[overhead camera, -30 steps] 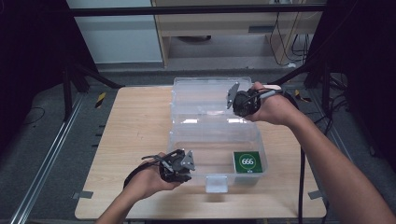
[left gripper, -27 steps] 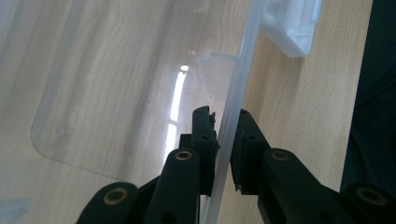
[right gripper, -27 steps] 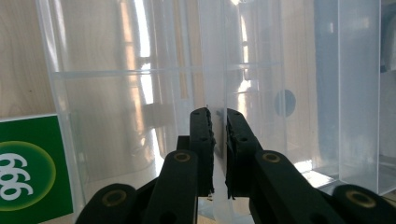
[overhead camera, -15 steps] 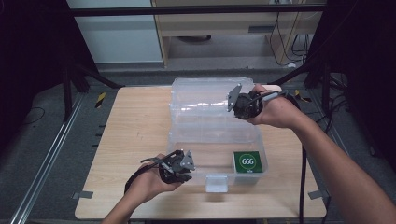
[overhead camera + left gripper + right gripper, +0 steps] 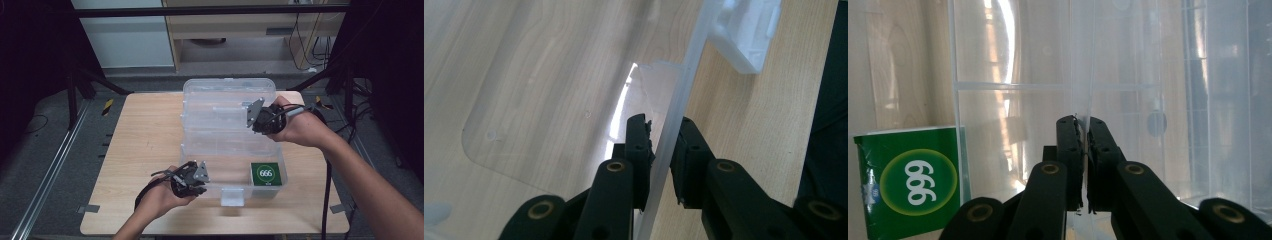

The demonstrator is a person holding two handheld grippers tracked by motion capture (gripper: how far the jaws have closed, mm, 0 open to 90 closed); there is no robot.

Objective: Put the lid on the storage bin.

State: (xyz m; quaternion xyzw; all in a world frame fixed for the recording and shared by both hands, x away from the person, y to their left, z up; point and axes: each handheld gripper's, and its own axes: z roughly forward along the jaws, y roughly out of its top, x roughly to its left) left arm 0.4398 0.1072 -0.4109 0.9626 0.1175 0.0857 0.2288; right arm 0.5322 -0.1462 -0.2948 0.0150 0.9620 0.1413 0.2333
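1. Two jaw pairs worked on one clear plastic box (image 5: pixel 220 145). In the left gripper view, the left gripper (image 5: pixel 662 137) stood narrowly parted astride the box's front wall (image 5: pixel 679 107), one jaw inside the box and one outside, with a sliver of gap on at least one side; whether the pads had bitten yet I could not tell.
2. In the right gripper view, the right gripper (image 5: pixel 1082 125) was closed down on a thin clear upright sheet (image 5: pixel 1081 60), seemingly a divider or inner panel of the box, running away toward 12 o'clock from the tips.
3. Handling, as a judgement: the box looked light, stiff and slick, its thin walls likely to flex or slip under pinch, so the rims and edges the jaws straddled seemed the sensible holds.
4. Outward from the left jaws, the white latch (image 5: pixel 748 35) sat at about 1 o'clock on the same front wall.
5. From the right jaws, a green packet marked 666 (image 5: pixel 910 182) lay at about 9 o'clock, behind a clear partition.
6. On the wooden table (image 5: pixel 145 130), the box sat right of centre, lid (image 5: pixel 227 97) open toward 12 o'clock, packet at its 4 o'clock corner.
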